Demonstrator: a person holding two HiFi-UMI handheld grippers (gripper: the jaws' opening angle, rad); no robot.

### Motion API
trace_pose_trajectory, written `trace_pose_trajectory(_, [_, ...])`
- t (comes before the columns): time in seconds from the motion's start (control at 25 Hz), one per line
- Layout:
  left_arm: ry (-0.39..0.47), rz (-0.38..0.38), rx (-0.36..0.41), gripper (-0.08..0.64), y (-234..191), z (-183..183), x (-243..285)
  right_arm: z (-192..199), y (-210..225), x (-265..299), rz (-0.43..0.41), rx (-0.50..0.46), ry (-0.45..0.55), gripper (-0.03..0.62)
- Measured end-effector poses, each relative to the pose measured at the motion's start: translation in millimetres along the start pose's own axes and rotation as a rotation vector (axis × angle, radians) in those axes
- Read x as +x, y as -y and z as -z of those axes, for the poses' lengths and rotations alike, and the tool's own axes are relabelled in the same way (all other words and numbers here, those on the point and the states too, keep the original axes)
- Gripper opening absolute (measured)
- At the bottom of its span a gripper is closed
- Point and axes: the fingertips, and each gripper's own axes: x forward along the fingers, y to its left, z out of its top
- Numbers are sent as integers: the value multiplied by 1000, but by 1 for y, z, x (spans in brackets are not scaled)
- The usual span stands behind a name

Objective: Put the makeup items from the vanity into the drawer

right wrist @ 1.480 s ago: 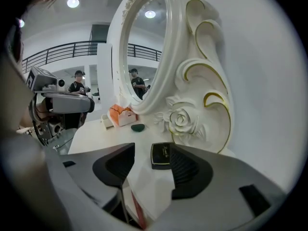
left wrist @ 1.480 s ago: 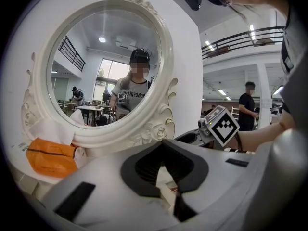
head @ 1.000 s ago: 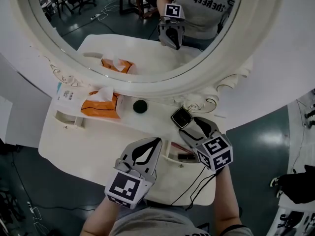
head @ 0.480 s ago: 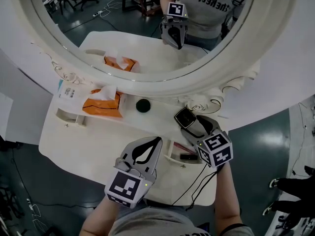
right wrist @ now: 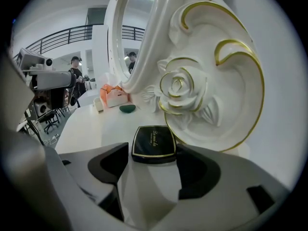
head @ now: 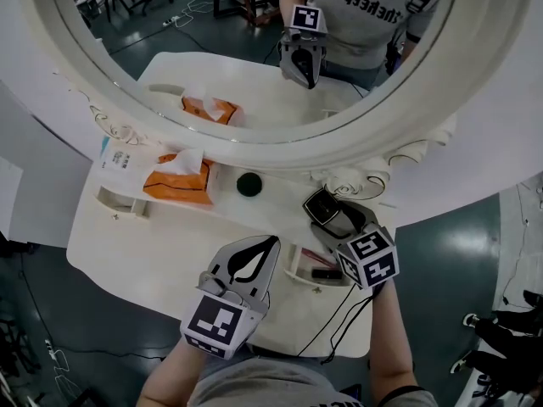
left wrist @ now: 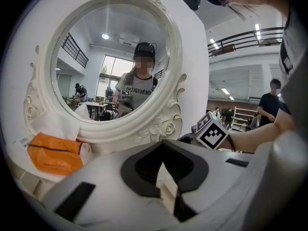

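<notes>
The right gripper (right wrist: 153,154) has just been opening, and its jaws now stand wide apart, gripping nothing. The black compact (right wrist: 154,142) lies flat on the vanity at the foot of the mirror (head: 254,147), by its carved rose, right at the jaw tips and untouched by the pads. The left gripper (head: 271,242) hangs further out from the mirror, jaws together and empty. The drawer (head: 293,274) stands open below the mirror's right side, seemingly holding small dark items. A round dark item (head: 248,184) sits under the mirror's middle.

The left hand-held gripper (head: 270,244) and right hand-held gripper (head: 327,214) were pale grey with black-and-white marker cubes (head: 222,326); the person's T-shirt (head: 254,391) was grey.
</notes>
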Motion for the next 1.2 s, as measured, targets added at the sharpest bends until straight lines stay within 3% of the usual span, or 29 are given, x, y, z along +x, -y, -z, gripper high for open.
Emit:
trace_pose_trajectory(0.72, [-7, 23, -7, 38, -1, 1, 3, 0, -4, -4, 12, -2, -10, 305])
trace_pose_trajectory(0.84, [11, 38, 29, 38, 0, 0, 4, -3, -6, -9, 13, 3, 1, 305])
trace_pose_trajectory(1.2, [-6, 103, 6, 38, 10, 2, 4, 0, -16, -27, 42, 23, 14, 305])
